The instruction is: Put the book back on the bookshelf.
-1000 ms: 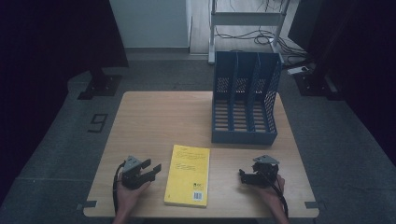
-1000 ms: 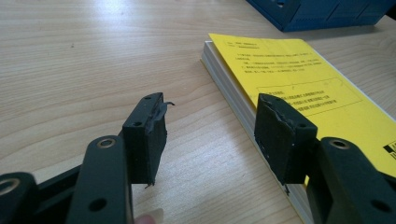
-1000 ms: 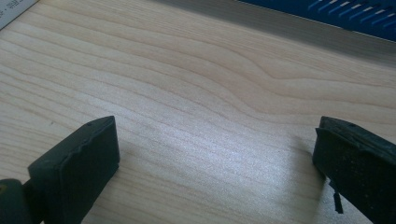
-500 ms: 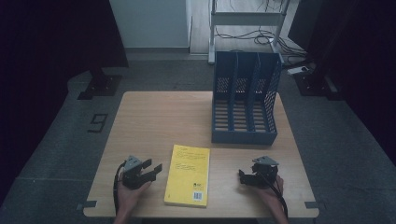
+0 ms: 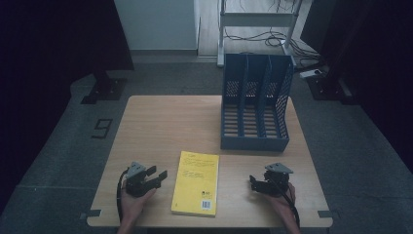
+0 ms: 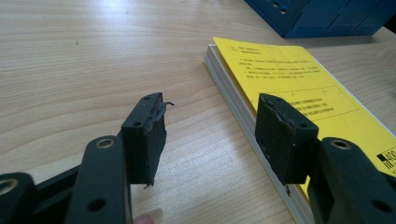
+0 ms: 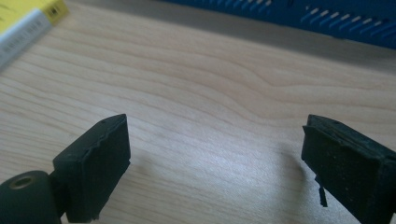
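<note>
The left tool point(image 5: 155, 174) rests low on the table point(image 5: 165, 122), its worn, frayed black rubber pads spread apart with nothing between them, pointing at the near edge of the yellow book point(image 5: 196, 182). The right tool point(image 5: 254, 181) is likewise spread wide over bare, pale wood grain. The thick, glossy book lies flat between both tools. Behind it stands a blue perforated plastic file rack point(image 5: 255, 105).
</note>
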`<state>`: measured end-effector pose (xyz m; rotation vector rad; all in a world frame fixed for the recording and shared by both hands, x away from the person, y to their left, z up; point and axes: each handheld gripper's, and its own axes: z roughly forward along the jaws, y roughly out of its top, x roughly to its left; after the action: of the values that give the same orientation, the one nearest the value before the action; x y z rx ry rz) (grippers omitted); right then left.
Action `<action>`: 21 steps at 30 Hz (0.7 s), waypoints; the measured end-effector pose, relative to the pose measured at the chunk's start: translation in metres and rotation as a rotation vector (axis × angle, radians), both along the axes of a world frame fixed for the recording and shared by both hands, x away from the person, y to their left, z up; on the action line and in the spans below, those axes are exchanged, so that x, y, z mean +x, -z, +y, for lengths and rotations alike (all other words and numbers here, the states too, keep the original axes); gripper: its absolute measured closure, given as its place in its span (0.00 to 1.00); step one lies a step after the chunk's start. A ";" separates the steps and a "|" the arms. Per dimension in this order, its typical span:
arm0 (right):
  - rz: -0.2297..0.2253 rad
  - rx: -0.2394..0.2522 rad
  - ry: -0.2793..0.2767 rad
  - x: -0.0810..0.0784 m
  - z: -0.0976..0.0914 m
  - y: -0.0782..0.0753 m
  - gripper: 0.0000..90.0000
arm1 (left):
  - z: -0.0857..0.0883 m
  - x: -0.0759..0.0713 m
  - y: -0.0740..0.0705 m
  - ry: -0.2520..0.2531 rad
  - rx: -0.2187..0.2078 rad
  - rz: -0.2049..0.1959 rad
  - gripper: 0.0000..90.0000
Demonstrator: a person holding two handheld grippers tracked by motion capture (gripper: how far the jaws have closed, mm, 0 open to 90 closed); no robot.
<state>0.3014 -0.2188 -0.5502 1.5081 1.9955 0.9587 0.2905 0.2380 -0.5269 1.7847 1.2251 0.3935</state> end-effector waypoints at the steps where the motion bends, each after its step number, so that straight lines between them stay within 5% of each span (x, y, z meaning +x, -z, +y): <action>1: -0.005 0.007 -0.001 0.000 0.000 -0.001 0.09 | 0.000 0.000 0.001 -0.003 0.004 0.000 0.48; 21: -0.041 0.087 -0.074 -0.001 0.034 -0.009 0.14 | -0.005 0.001 0.003 0.016 0.004 0.023 0.47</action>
<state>0.3005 -0.1846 -0.5412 1.4563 2.0169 1.1103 0.2915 0.2329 -0.5304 1.8056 1.2266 0.3676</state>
